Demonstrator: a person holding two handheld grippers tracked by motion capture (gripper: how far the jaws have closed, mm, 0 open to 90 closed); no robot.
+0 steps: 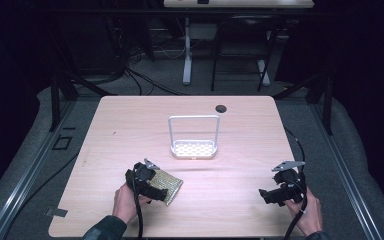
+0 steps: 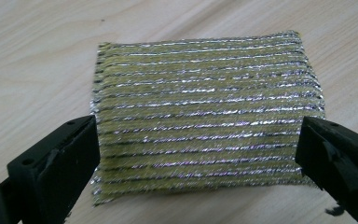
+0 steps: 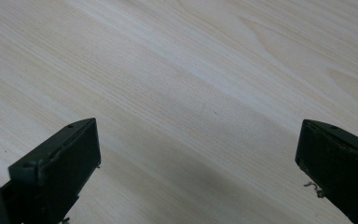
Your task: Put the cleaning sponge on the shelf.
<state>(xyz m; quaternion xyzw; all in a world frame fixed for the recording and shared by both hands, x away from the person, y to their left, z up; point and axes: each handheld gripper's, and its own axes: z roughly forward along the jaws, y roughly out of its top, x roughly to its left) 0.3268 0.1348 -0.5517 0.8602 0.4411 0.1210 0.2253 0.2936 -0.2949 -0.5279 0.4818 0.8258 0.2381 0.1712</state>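
Scouring pad, yellow with silver threads, lies flat on the wooden table, nearer the person than the white rack and off to its left. Left gripper sits over the pad's near edge, jaws wide apart and flanking both sides without yet pressing. Likely step: closing on the pad. Best done by lowering until the jaw tips meet the table, centring across the pad's width, then squeezing gently, since soft mesh probably bunches. Right gripper, right of the rack, hangs over bare wood, jaws apart and empty.
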